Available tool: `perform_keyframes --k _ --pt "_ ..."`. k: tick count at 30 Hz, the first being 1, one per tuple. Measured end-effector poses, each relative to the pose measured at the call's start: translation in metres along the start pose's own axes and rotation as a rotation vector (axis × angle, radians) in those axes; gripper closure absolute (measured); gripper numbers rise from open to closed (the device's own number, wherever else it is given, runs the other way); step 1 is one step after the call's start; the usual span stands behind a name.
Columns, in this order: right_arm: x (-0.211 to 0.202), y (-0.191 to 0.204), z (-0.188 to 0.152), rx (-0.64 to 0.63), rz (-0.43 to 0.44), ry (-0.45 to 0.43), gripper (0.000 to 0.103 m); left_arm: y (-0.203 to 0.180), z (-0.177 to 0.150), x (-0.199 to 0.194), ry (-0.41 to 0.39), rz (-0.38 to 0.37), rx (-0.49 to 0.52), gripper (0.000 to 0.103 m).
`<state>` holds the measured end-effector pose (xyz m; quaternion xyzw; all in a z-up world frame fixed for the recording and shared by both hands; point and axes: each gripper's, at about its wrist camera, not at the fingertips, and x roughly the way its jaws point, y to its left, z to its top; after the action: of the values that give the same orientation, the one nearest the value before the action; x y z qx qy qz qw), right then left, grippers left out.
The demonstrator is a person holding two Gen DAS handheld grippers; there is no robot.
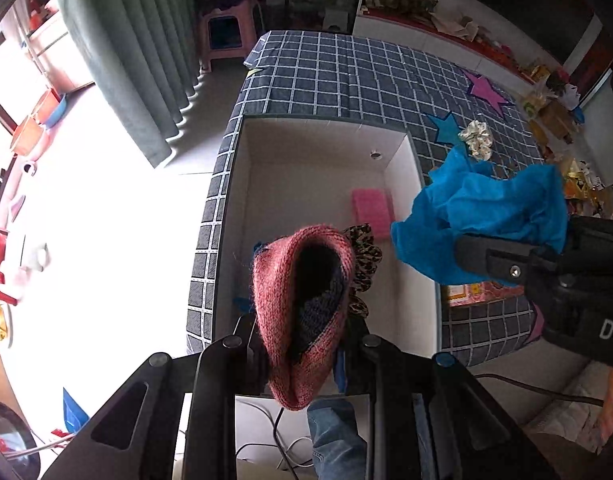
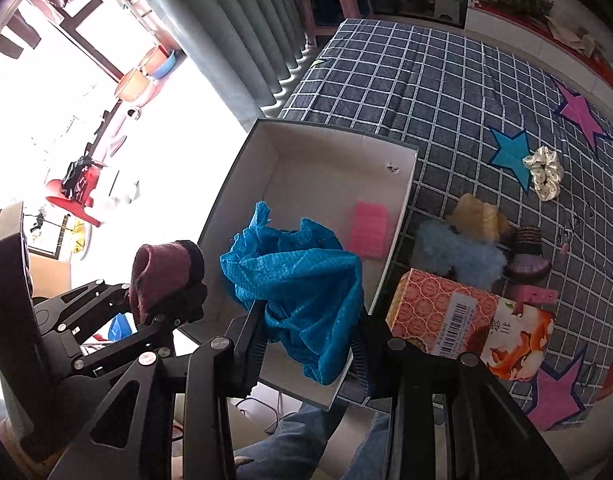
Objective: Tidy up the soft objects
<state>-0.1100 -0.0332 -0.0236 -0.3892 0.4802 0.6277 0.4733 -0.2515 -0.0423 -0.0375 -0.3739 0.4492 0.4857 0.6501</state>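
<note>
Both grippers loaded up over the white box [image 2: 274, 160]

Lower left of the right-wrist view, the left gripper [image 2: 162, 300] is clamped on a pink knit hat [image 2: 158, 268] — centre frame, the right gripper [image 2: 306, 344] pinches a blue cloth [image 2: 302, 280] tight above the box.

Black left gripper [image 1: 302, 344] and right gripper [image 2: 310, 344], round silver screws on linkages; blue jeans [image 2: 286, 440] below.
</note>
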Motion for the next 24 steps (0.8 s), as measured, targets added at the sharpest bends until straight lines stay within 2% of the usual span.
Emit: perform_keyframes --k 24 --pt "0.021 0.011 0.027 -0.076 -0.044 0.075 0.065 0.005 0.0 0.034 0.075 -0.023 -0.064 0.077"
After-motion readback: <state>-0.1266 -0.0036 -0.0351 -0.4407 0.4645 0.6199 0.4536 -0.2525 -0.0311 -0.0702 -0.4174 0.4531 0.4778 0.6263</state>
